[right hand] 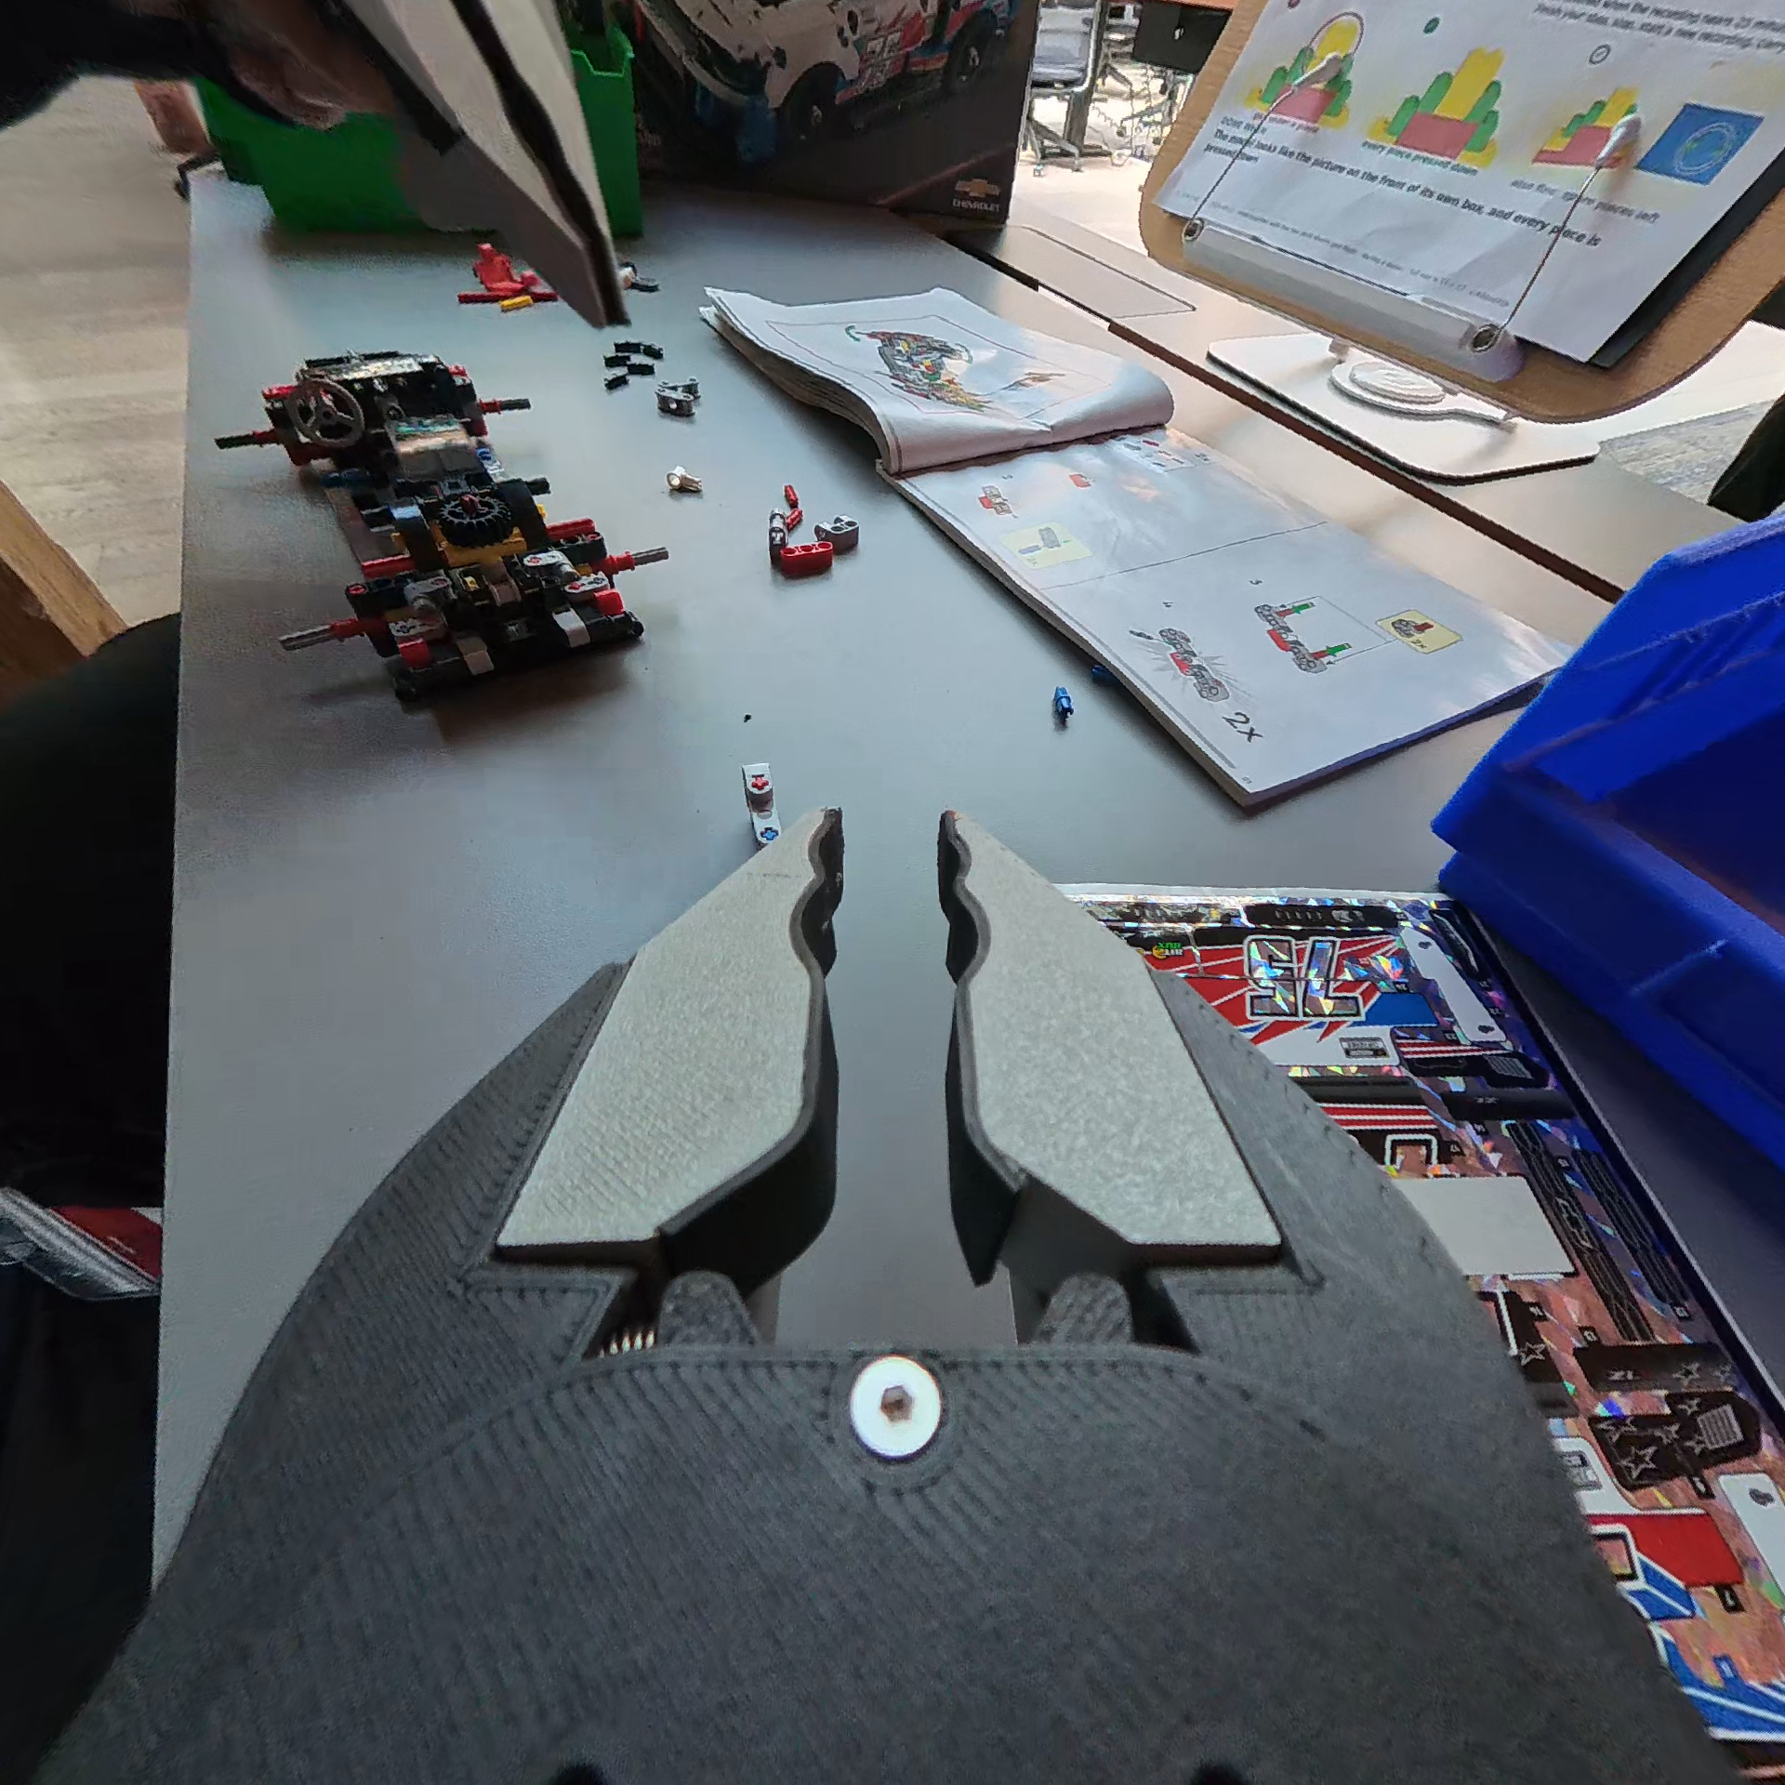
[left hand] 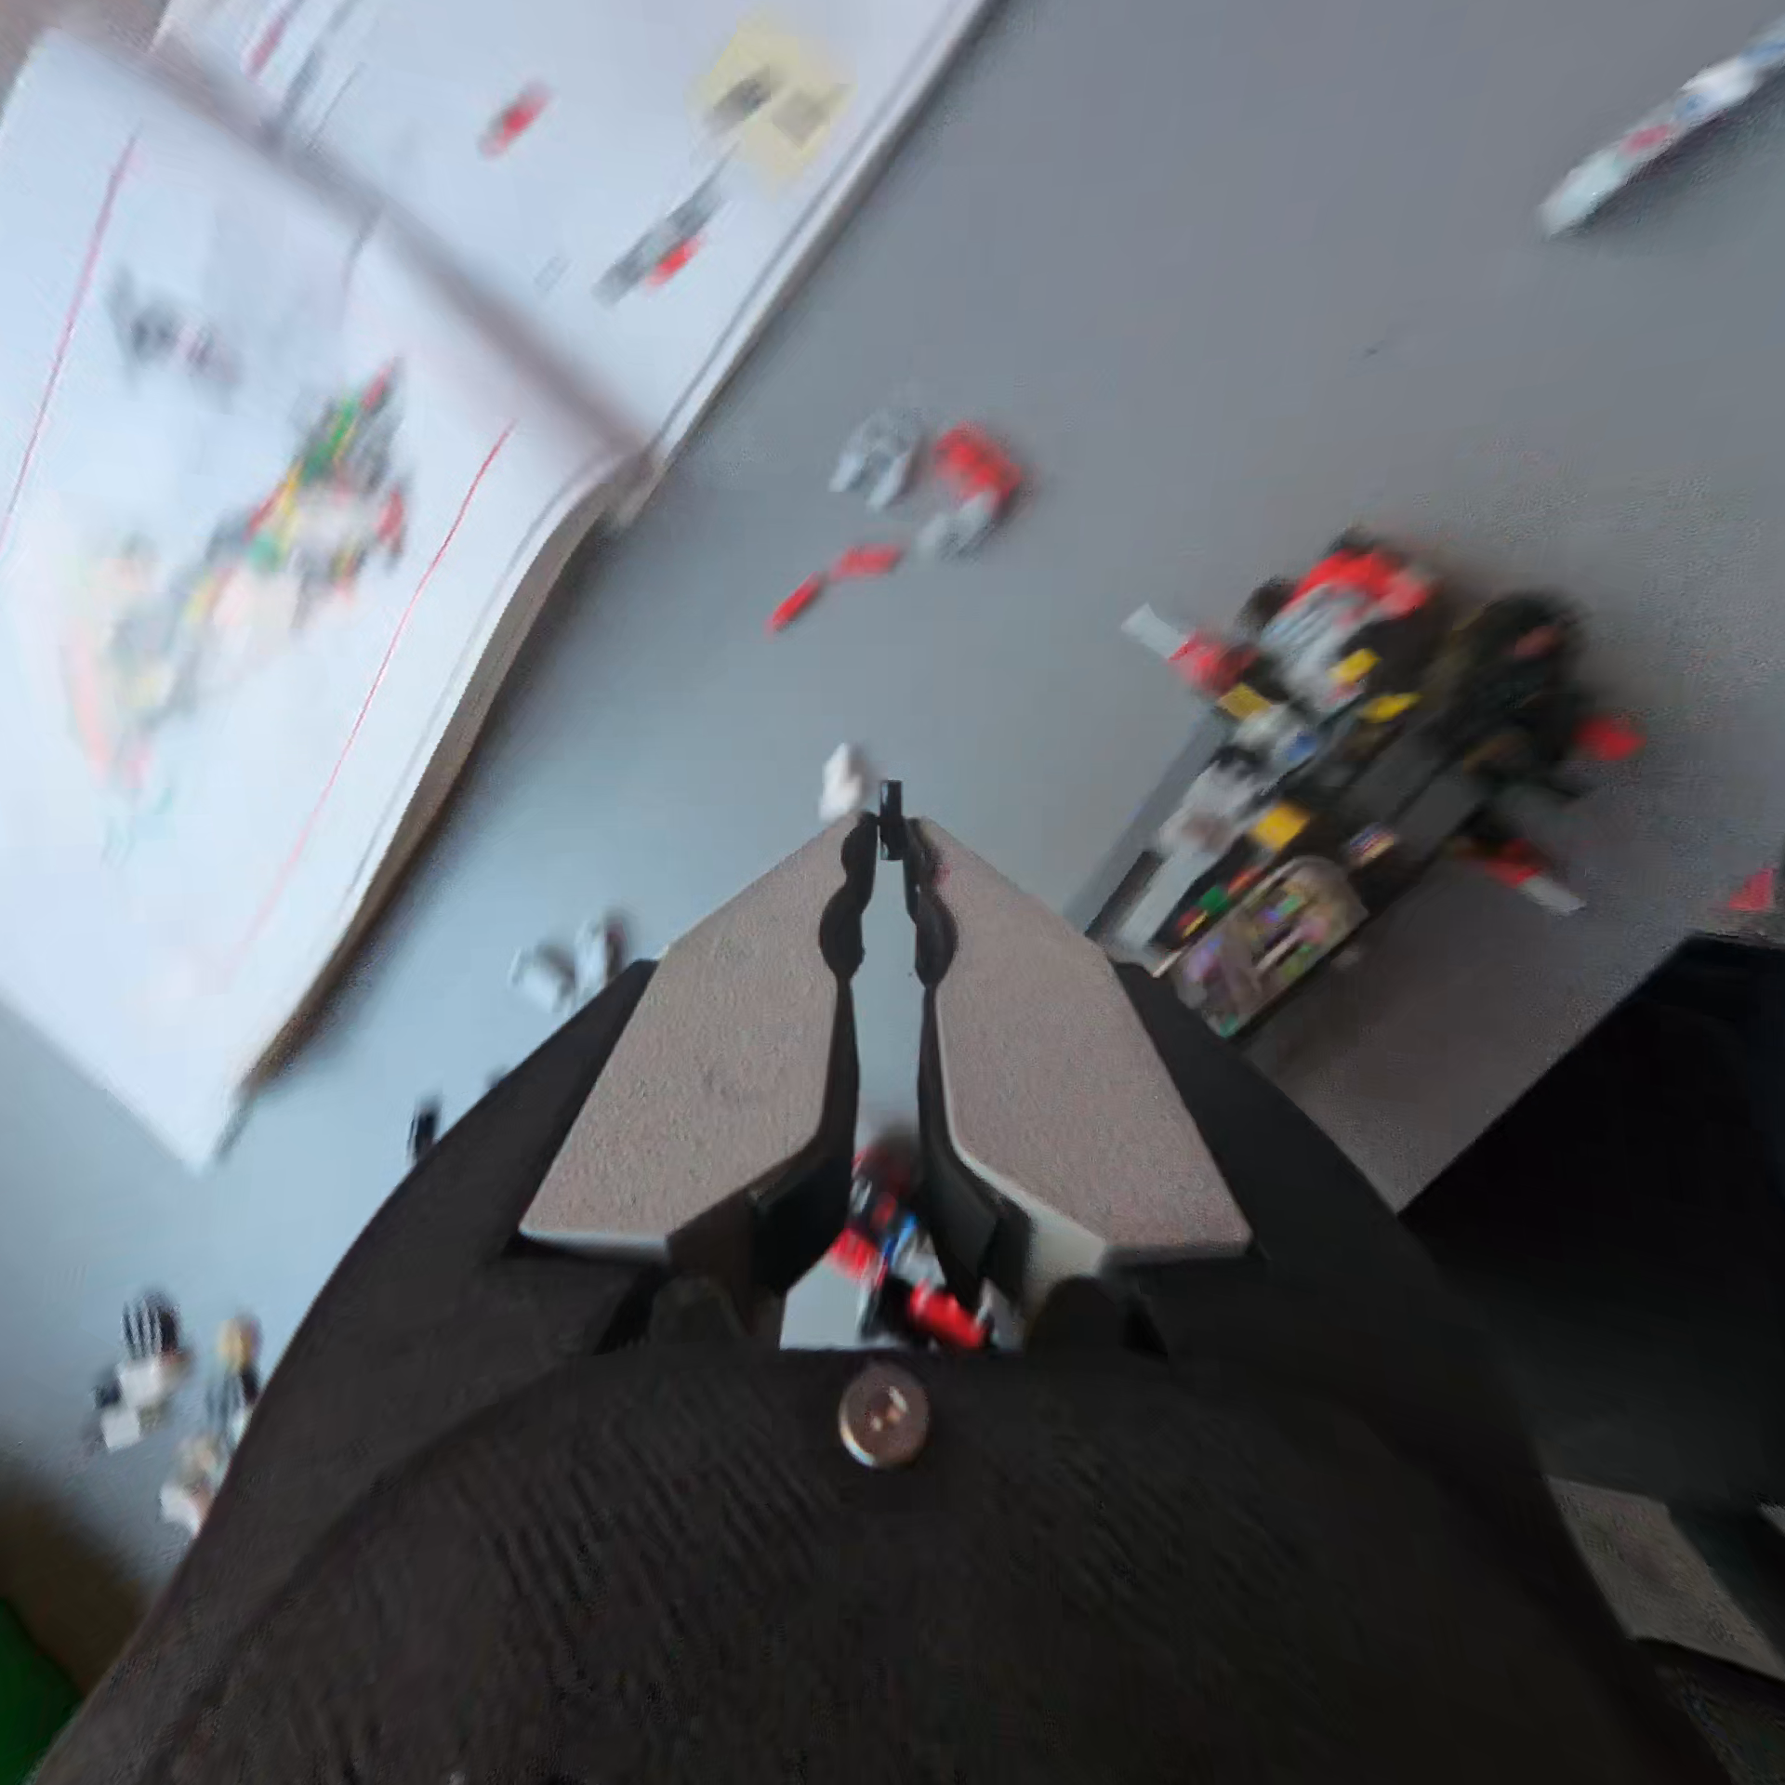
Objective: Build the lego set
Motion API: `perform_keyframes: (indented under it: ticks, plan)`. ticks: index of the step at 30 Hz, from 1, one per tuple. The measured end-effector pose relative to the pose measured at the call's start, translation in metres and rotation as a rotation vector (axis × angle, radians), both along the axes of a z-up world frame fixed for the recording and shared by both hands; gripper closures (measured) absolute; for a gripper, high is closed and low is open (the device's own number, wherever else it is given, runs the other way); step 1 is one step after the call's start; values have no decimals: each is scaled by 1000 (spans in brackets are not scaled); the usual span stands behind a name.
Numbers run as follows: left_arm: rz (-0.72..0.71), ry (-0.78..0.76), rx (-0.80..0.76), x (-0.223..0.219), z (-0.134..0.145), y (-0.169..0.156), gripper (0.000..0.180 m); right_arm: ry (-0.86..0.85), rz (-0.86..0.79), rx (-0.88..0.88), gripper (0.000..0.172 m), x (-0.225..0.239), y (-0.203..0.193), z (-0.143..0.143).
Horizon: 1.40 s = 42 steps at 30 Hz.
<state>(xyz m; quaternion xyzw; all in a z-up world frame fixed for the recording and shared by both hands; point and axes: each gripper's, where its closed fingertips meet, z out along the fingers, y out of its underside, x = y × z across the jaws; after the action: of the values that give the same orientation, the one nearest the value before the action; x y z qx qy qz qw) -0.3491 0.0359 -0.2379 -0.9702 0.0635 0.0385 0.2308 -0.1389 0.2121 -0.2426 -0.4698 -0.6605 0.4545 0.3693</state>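
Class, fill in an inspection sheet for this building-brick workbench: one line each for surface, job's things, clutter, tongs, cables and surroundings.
Surface: dark grey table, flat.
Job's things: part-built brick car chassis; open instruction booklet; shiny sticker sheet.
Clutter: loose pieces: black pins, red and grey group, blue pin, white beam.
Tongs: left tongs pinch a small black piece at the tips, above the table; view blurred. Right tongs open, nothing between them, beside the white beam.
Cables: nothing seen.
Surroundings: blue bin, green bin, set box, stand with printed sheet.
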Motion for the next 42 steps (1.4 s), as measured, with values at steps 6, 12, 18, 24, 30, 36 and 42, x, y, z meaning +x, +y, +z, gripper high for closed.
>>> perform_keyframes:
  ticks: [6,12,18,24,30,36,42]
  plan:
    - [-381,24,-138,89,-43,93,178,13,-5,1,156,1,1,2]
    - [-481,12,-208,111,-70,104,172,10,6,8,156,2,-1,1]
    - [-496,-2,-170,112,-62,103,165,1,18,23,156,1,-4,-1]
    - [-337,33,-125,64,-33,78,166,8,18,9,157,2,-4,1]
    - [79,147,-157,-65,-6,-10,169,2,21,11,156,2,-4,0]
    - [344,57,-185,-111,-31,-77,173,2,11,2,157,1,-2,0]
    - [463,-26,-175,-119,-49,-88,163,-15,-1,-3,156,0,-1,-2]
